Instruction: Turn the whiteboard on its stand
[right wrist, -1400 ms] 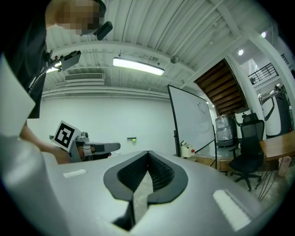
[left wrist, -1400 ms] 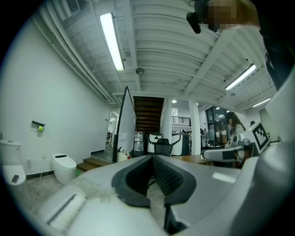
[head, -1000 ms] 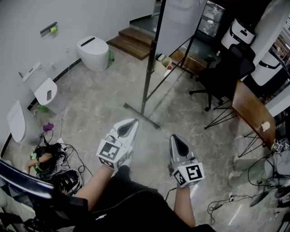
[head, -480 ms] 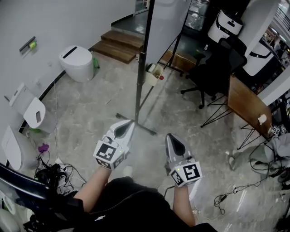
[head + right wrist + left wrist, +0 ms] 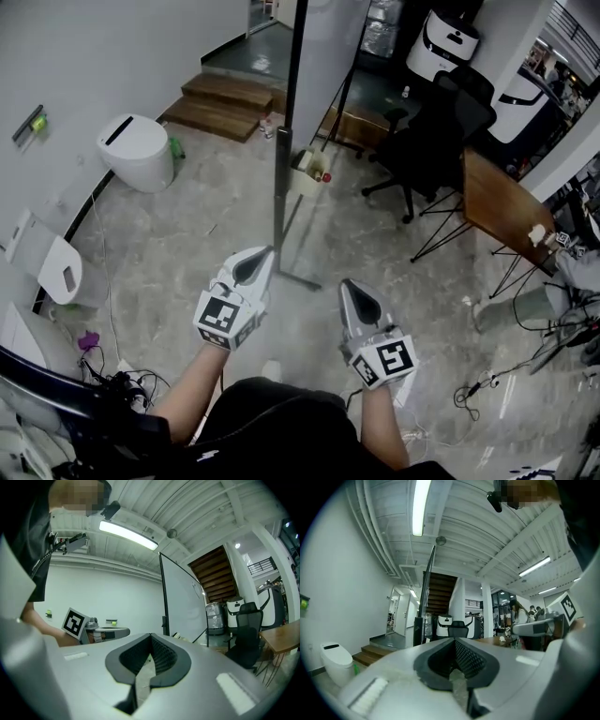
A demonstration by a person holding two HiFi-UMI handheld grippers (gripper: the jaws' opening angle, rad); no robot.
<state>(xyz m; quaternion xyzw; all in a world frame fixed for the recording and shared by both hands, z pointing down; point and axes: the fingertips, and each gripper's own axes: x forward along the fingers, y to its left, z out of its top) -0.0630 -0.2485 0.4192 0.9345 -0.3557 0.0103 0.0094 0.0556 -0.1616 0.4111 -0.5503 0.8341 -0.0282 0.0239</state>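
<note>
The whiteboard [image 5: 330, 56] stands straight ahead of the person, well apart from both grippers, so by my reading the turn has not begun: nothing touches it, and the reach, the grip and the swing are all left to do. It is upright, its long axis vertical along the dark stand post [image 5: 284, 141]. Its near edge points roughly toward the person; the left gripper view catches it almost edge-on, while the right gripper view shows its white face [image 5: 180, 606]. Right of the board sits a black office chair [image 5: 431, 141], left of it a white toilet [image 5: 136, 150]. Short of the stand's floor foot [image 5: 298, 278] hang the left gripper [image 5: 255, 262] and right gripper [image 5: 356, 292], each with jaws closed together on nothing.
</note>
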